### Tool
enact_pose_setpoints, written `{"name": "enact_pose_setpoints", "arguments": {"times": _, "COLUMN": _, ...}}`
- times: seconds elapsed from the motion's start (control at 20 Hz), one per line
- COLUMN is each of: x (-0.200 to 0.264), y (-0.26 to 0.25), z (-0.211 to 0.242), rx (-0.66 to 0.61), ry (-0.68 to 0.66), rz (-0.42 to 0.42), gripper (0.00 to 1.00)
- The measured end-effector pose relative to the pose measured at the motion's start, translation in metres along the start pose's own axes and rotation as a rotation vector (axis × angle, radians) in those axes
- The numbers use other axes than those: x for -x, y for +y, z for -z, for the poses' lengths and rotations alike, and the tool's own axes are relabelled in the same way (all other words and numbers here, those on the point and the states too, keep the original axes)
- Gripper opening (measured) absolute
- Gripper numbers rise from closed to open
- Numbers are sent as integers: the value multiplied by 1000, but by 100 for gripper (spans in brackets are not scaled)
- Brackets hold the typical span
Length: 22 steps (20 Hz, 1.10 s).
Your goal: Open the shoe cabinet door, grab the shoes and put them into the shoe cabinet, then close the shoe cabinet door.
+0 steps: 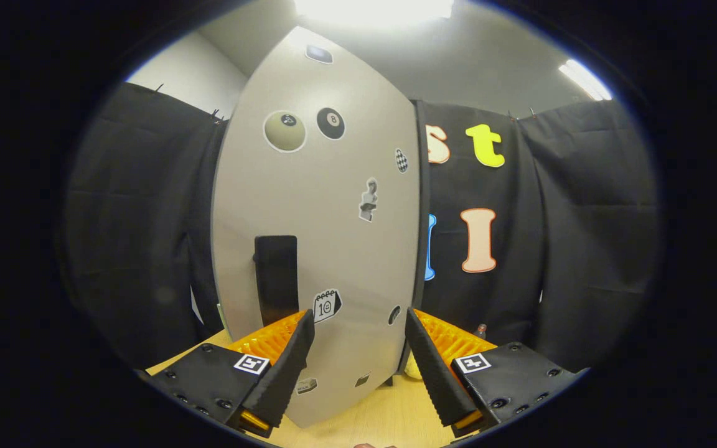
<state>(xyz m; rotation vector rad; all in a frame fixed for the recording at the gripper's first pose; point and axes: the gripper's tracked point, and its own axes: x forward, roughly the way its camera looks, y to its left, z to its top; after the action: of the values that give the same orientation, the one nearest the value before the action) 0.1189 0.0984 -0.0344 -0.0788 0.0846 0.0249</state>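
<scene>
- The shoe cabinet door (315,218) is the landmark: a pale grey panel standing upright on the wooden table (389,417), just ahead of the gripper (358,323).
- The fingers are spread wide, holding nothing; the lower part of the door shows in the gap between them.
- The left finger (287,367) sits below the door's black handle (276,274), its tip just beside a small calendar sticker (327,305) on the door.
- The right finger (433,367) lies by the door's right edge; whether either finger touches the panel cannot be told.
- The handle is a dark upright bar on the door's lower left part.
- Stickers dot the door: a cream ball sticker (284,131) and a black eight-ball sticker (330,123) side by side near its top, a small grey figure sticker (368,200) around mid-height to the right, and a checkered one (401,160) close to the right edge.
- A black cloth wall (582,236) hangs behind the door on both sides.
- A small pale object (412,371) rests on the table at the foot of the door's right edge, too hidden to identify.
- Ceiling lights (374,9) glow above the door.
</scene>
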Motion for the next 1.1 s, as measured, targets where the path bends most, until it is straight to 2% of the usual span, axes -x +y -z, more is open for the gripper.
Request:
{"name": "enact_pose_setpoints", "arguments": {"times": 0.2, "x": -48, "y": 32, "z": -17, "rx": 24, "ry": -45, "rz": -34, "gripper": 94}}
{"name": "enact_pose_setpoints", "arguments": {"times": 0.5, "x": -112, "y": 49, "z": -41, "rx": 27, "ry": -89, "rz": -60, "gripper": 94}}
{"name": "enact_pose_setpoints", "arguments": {"times": 0.55, "x": -113, "y": 48, "z": -41, "rx": 12, "ry": -82, "rz": -59, "gripper": 92}}
{"name": "enact_pose_setpoints", "arguments": {"times": 0.7, "x": -105, "y": 41, "z": -34, "rx": -40, "ry": -57, "rz": -57, "gripper": 95}}
{"name": "enact_pose_setpoints", "arguments": {"times": 1.0, "x": -57, "y": 20, "z": -15, "rx": -80, "ry": -42, "rz": -103, "gripper": 97}}
{"name": "enact_pose_setpoints", "arguments": {"times": 1.1, "x": -48, "y": 7, "z": -8, "rx": -72, "ry": -45, "rz": -89, "gripper": 97}}
